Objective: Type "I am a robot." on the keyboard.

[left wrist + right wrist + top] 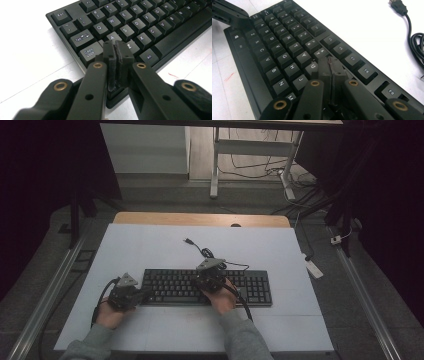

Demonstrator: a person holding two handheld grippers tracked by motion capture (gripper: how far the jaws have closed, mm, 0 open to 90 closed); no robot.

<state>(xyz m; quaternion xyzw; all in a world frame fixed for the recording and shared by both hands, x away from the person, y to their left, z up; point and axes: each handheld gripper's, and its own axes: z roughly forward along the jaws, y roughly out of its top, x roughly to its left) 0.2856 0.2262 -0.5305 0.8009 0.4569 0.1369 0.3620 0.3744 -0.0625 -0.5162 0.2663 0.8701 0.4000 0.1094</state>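
A black keyboard lies across the white table top in the high view. My left gripper sits at the keyboard's left end. In the left gripper view its jaws are pressed together with nothing between them, the left gripper tips resting over the keys near A and Caps Lock. My right gripper is held over the middle of the keyboard. In the right gripper view the right gripper is shut, its tips down among the keys near U and 7. Both are held by a person's hands.
The keyboard's black cable coils behind it and ends in a loose USB plug; the plug and coil lie on the white table. A wooden strip edges the table's far side. A small red mark is on the surface.
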